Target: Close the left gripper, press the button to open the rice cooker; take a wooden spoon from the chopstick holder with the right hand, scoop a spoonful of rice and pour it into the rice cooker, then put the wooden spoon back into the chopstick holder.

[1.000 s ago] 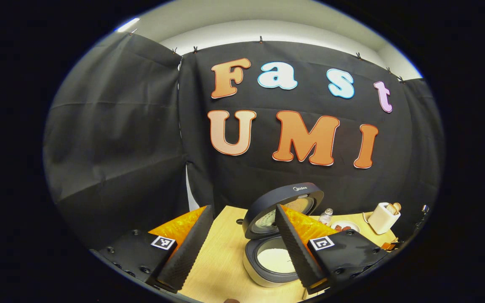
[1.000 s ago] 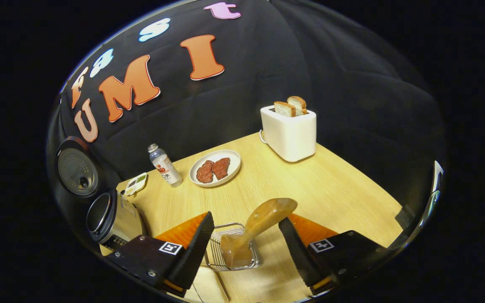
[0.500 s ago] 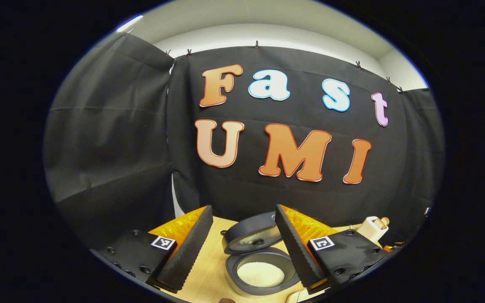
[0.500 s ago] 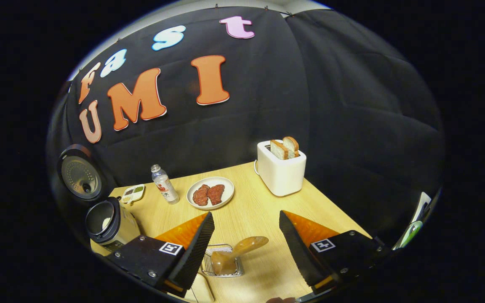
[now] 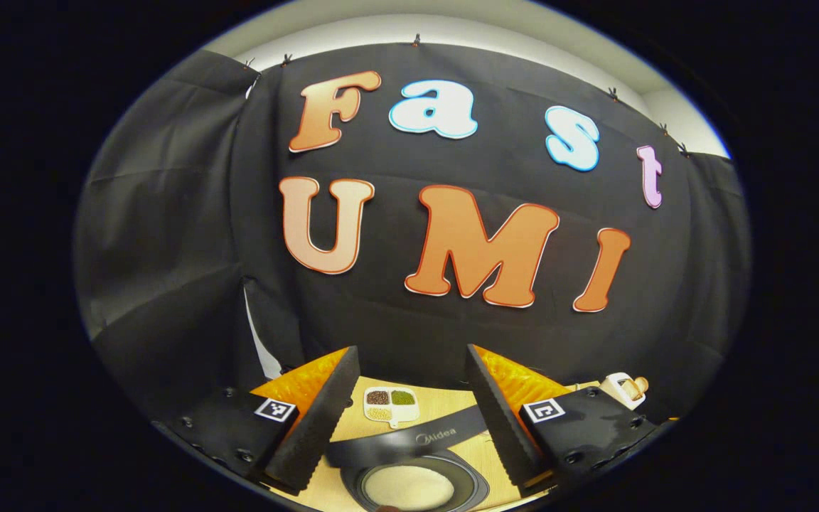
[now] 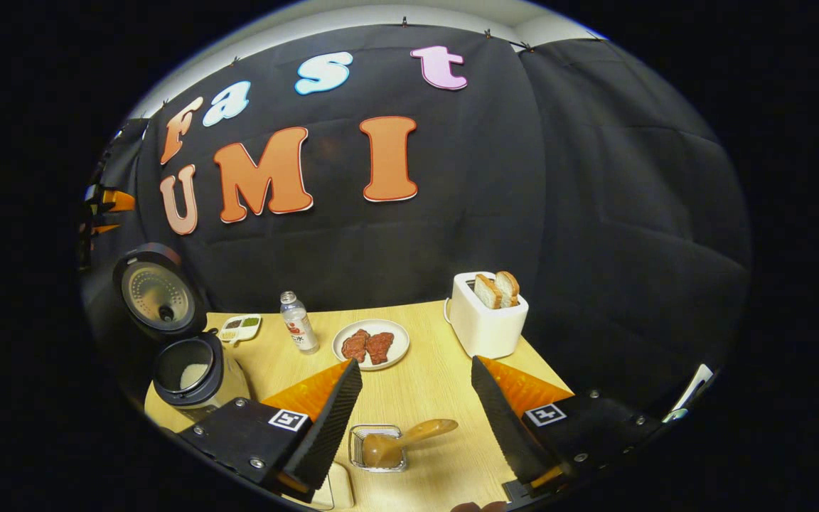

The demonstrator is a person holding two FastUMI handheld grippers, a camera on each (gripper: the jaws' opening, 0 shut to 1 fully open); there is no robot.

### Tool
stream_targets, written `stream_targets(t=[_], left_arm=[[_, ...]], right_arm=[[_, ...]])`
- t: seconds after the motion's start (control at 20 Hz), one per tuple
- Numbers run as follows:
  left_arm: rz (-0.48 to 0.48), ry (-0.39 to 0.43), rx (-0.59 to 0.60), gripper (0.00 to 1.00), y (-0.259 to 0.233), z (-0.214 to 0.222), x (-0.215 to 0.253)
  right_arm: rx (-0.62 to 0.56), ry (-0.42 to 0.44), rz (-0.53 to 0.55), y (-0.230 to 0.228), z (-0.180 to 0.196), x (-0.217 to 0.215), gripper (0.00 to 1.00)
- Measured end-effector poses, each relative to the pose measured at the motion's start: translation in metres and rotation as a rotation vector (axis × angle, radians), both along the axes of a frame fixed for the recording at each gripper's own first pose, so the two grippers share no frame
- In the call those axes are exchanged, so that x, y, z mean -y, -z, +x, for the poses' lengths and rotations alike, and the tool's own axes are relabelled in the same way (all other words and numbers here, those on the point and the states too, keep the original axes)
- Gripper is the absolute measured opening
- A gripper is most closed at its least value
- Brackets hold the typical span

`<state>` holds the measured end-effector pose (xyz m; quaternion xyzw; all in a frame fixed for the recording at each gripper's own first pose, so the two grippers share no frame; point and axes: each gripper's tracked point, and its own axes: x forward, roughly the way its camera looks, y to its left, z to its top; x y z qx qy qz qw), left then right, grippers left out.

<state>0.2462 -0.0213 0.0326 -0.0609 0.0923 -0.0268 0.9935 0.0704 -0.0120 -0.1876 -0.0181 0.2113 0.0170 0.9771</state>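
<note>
Wooden brown spoon (image 6: pixel 402 439) leans in the small wire holder (image 6: pixel 377 448) on the counter (image 6: pixel 424 384), both grippers (image 5: pixel 409 405) (image 6: pixel 415 412) wide apart, holding nothing.

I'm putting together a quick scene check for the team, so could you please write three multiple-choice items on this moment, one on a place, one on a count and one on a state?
1. Where does the wooden spoon rest?
A. In the wire chopstick holder
B. On the plate
C. Inside the rice cooker

2. How many bread slices stand in the toaster?
A. One
B. Two
C. Four

3. How is the rice cooker's lid?
A. Shut
B. Lying on the table
C. Raised open

Answers: 1 A, the right gripper view shows the spoon's end down in the wire holder, its handle leaning out. 2 B, two slices stick out of the top. 3 C, the lid stands up behind the pot, and white rice shows inside.
</note>
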Motion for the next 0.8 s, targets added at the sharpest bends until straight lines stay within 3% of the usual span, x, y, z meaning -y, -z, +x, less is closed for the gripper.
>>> stream_targets(t=[0.2, 0.35, 0.8], left_arm=[[0.057, 0.005, -0.102, 1.00, 0.051, 0.023, 0.005], [0.089, 0.004, -0.128, 1.00, 0.081, 0.016, 0.004], [0.076, 0.001, -0.089, 1.00, 0.090, -0.028, 0.020]], right_arm=[[0.000, -0.007, 0.022, -0.006, 0.000, 0.001, 0.95], [-0.003, -0.007, 0.044, -0.006, 0.001, 0.000, 0.95], [0.006, -0.010, 0.067, -0.012, -0.002, 0.011, 0.95]])
